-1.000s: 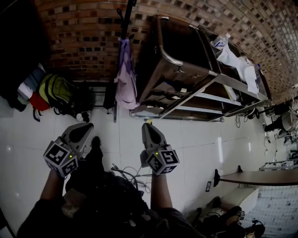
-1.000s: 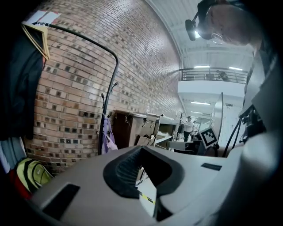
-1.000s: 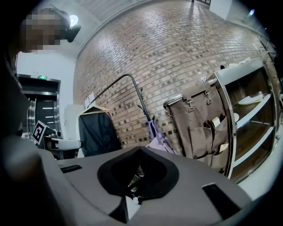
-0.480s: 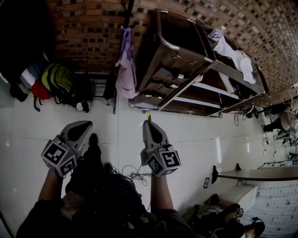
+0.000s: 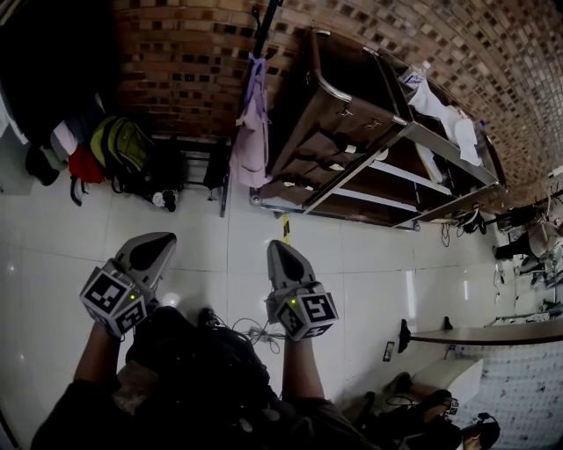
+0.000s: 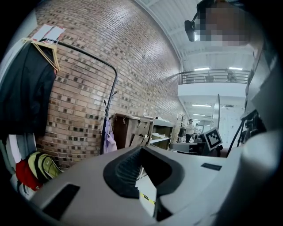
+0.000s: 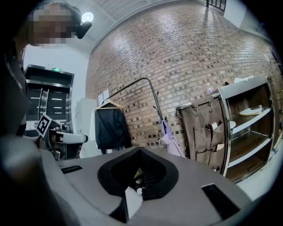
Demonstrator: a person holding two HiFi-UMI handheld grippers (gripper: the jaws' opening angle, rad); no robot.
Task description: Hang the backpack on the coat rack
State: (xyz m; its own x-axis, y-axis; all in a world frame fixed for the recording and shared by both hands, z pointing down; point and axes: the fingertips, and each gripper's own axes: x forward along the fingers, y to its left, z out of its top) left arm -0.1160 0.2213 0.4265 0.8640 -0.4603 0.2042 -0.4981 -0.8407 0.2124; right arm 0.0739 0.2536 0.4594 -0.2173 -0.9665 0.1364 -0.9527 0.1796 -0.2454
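Observation:
A green and yellow backpack (image 5: 123, 149) lies on the floor against the brick wall, left of a black coat rack pole (image 5: 264, 26) that carries a lilac garment (image 5: 252, 141). Both show small and far off in the left gripper view: the backpack (image 6: 42, 165) low at left, the pole (image 6: 106, 119) beside the lilac garment (image 6: 108, 139). My left gripper (image 5: 157, 242) and right gripper (image 5: 281, 250) are held side by side over the white tiles, well short of the wall. Both are shut with nothing in them. The right gripper view has the lilac garment (image 7: 170, 141) ahead.
A metal shelf cart (image 5: 352, 132) with brown fabric pockets stands right of the rack, white cloth (image 5: 440, 105) on top. A clothes rail with a dark jacket (image 6: 26, 97) and a red bag (image 5: 84, 167) are at the left. A table (image 5: 493, 332) stands at the right.
Both grippers have moved forward over the tiles toward the brick wall. A dark shoe seen between them earlier is out of sight. The rack and backpack have shifted right in the head view.

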